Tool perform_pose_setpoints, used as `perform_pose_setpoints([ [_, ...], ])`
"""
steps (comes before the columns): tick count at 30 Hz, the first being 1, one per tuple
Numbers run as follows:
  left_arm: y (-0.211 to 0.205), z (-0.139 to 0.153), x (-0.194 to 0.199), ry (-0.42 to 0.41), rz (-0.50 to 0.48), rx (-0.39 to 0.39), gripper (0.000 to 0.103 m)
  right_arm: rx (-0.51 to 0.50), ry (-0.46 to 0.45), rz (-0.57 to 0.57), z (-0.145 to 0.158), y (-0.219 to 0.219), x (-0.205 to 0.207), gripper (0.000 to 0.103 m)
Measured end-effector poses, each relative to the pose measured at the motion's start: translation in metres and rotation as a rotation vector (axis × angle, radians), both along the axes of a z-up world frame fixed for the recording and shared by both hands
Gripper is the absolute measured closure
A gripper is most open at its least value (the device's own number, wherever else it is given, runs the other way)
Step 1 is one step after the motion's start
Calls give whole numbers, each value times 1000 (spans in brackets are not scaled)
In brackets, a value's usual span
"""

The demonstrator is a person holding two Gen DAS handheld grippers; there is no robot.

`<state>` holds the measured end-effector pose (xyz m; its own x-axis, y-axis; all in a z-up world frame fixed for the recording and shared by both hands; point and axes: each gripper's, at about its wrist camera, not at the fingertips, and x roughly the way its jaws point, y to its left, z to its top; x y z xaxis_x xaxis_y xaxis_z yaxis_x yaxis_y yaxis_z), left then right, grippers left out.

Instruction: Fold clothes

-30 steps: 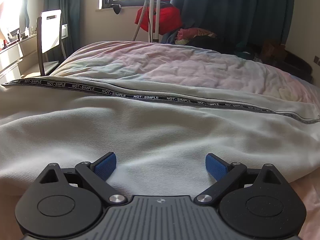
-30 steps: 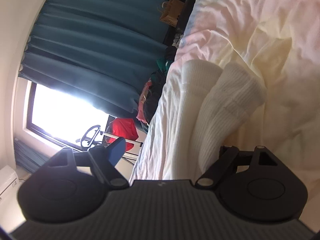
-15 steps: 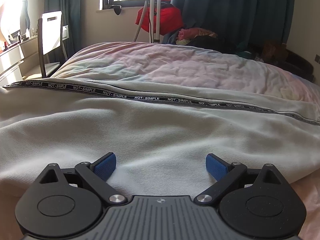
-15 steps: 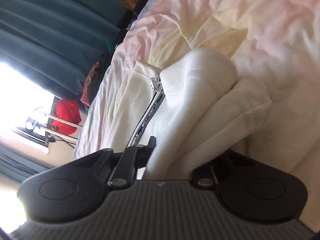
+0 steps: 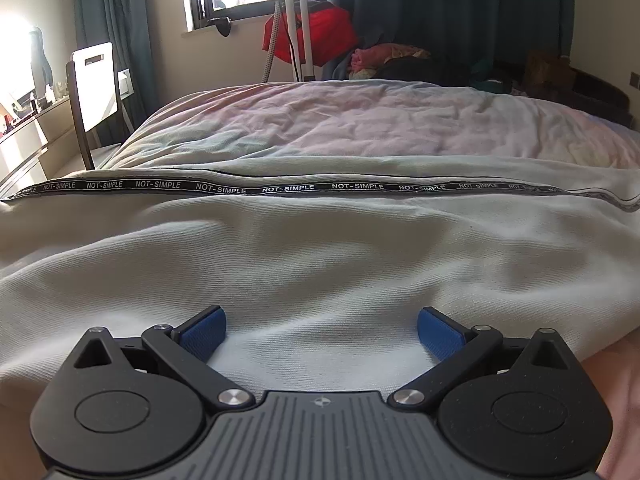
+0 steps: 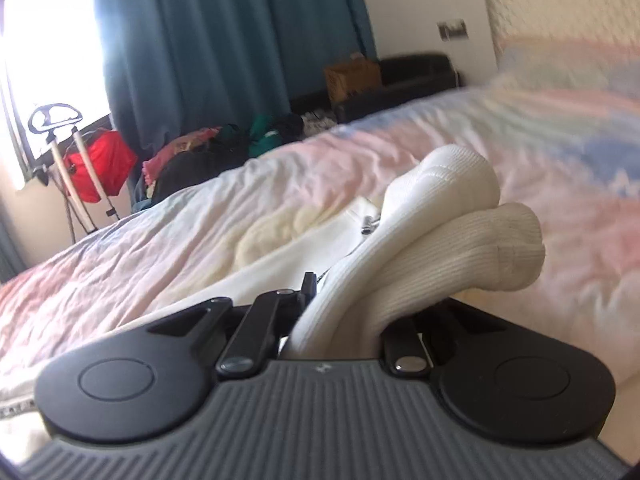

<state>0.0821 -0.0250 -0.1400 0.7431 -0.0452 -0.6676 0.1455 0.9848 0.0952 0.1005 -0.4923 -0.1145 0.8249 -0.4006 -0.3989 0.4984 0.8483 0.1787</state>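
Gripping the ribbed cuff of a white knit zip-up garment spread across the bed, the right gripper closes its fingers on bunched fabric; the left gripper spreads wide, empty, fabric just beneath. Carrying the sleeve inward slowly should keep the fold flat.

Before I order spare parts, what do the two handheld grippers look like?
Both match. The left gripper has a grey ribbed body with a small round emblem, two black round housings, black link arms on silver pivot screws, and blue textured pads. The right gripper has the same grey ribbing and black housings; its pads are hidden.
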Motion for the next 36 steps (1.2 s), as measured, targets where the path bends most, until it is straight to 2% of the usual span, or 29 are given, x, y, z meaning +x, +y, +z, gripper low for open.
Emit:
perform_pose_setpoints([
  [4,2,10,-4,-28,17,-4,0,-303,-67,154,28,78,-5,89],
  [7,13,32,-13,-93,60,-83,0,-496,-115,338,28,145,-11,89],
  [9,21,45,-19,-132,87,-143,0,-612,-103,478,15,190,-14,89],
  [11,30,54,-21,-146,115,-198,0,-669,-46,615,-7,225,-16,89],
  [13,41,59,-20,-130,158,-265,0,-731,6,737,-32,254,-20,89],
  [16,54,62,-15,-91,215,-345,0,-834,64,854,-58,284,-34,89],
  [17,58,63,-15,-89,228,-369,0,-846,70,852,-59,285,-35,89],
  [20,66,67,-12,-113,237,-417,0,-785,82,847,-50,277,-32,89],
  [23,74,71,-9,-141,241,-453,0,-774,59,846,-39,284,-37,89],
  [28,82,69,-6,-160,221,-465,0,-733,-24,881,-20,328,-52,89],
  [33,78,66,-4,-171,174,-454,0,-673,35,913,-32,342,-44,86],
  [34,76,65,-3,-166,157,-447,0,-654,52,930,-30,339,-44,82],
  [36,71,62,0,-155,122,-434,0,-605,86,990,-21,332,-46,64],
])
